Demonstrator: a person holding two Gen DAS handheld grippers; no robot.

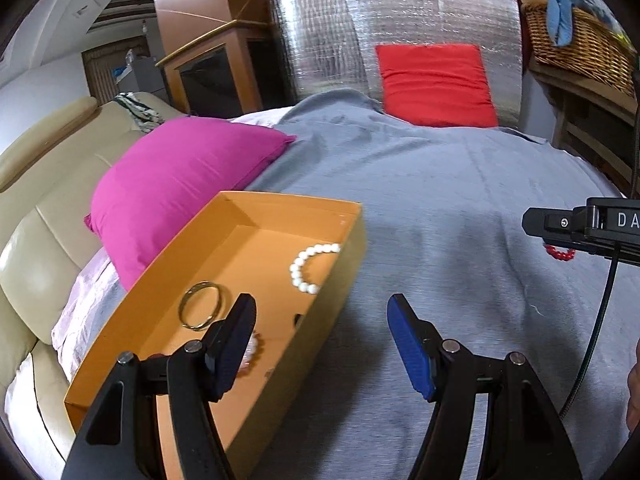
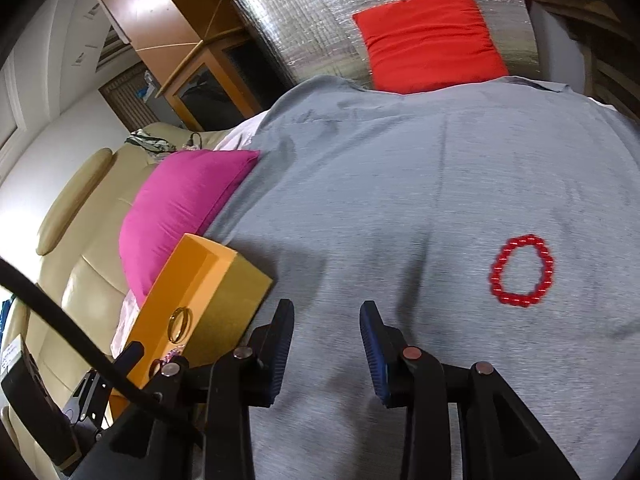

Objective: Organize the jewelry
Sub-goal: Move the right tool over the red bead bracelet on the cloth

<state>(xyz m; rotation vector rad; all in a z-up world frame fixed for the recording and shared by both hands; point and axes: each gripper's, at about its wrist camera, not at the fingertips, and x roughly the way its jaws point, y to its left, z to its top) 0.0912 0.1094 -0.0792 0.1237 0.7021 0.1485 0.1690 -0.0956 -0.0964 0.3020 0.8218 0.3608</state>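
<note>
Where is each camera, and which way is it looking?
Left wrist: sits on the left tool, looking forward over the orange box with a pearl bracelet and gold ring; its two fingers show, open, plus part of the right tool at the right edge.
Right wrist: sits on the right tool, looking forward over the grey blanket at the red bracelet; its open fingers show, with the left tool low on the left.
Both see: the box, ring, blanket, pink pillow, red pillow.
</note>
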